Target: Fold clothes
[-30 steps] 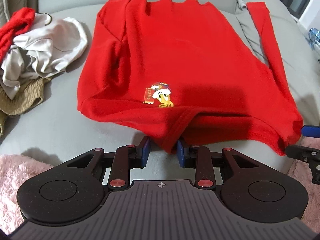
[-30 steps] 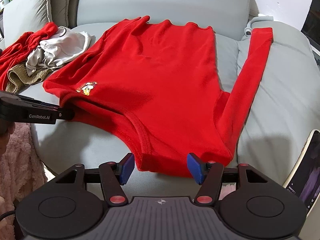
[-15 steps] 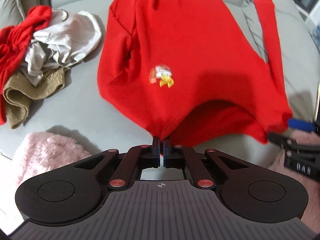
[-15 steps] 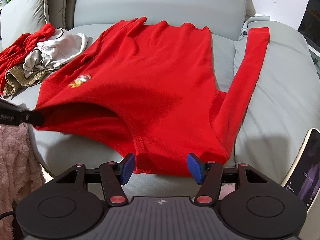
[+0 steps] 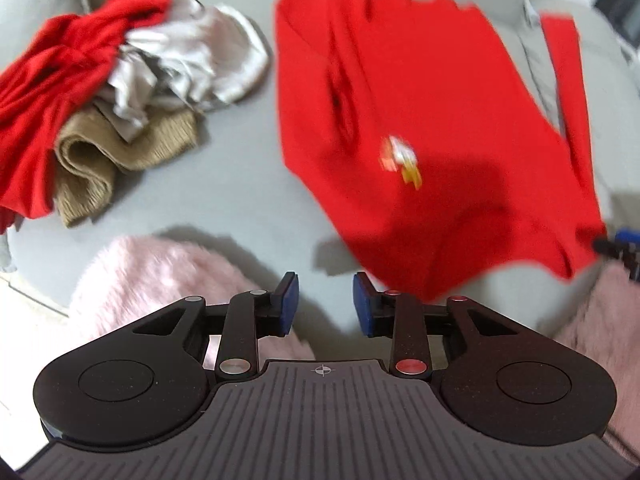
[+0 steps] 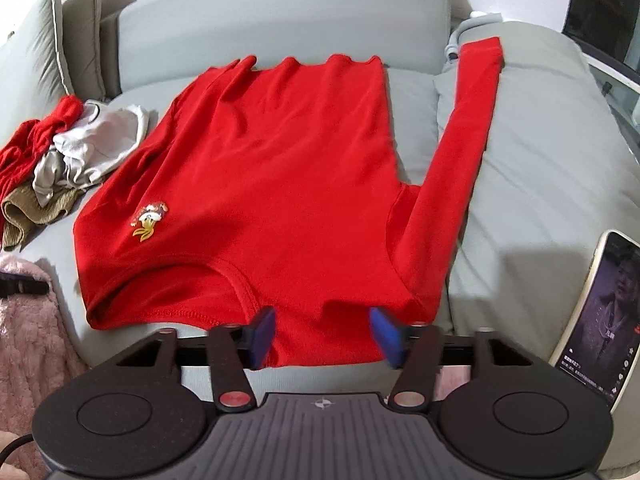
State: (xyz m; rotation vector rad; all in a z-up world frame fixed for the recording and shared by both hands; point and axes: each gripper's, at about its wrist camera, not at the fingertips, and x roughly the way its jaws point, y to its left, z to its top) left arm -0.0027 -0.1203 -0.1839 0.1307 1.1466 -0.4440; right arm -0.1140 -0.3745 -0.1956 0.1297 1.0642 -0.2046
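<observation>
Left wrist: left gripper (image 5: 325, 307) parted, nothing held | red shirt (image 5: 420, 128) spread on sofa (image 5: 224, 184) at 1 o'clock | right gripper (image 6: 322, 336) parted, hem between fingers, unclamped

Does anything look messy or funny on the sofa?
Yes. A crumpled pile of clothes sits unfolded beside the red shirt. The shirt's one sleeve sticks straight out across the cushion. A phone leans at the sofa's edge.

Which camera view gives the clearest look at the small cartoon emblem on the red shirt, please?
The right wrist view: the emblem on the red shirt is sharp there. In the left wrist view it is only a motion-blurred smear.
</observation>
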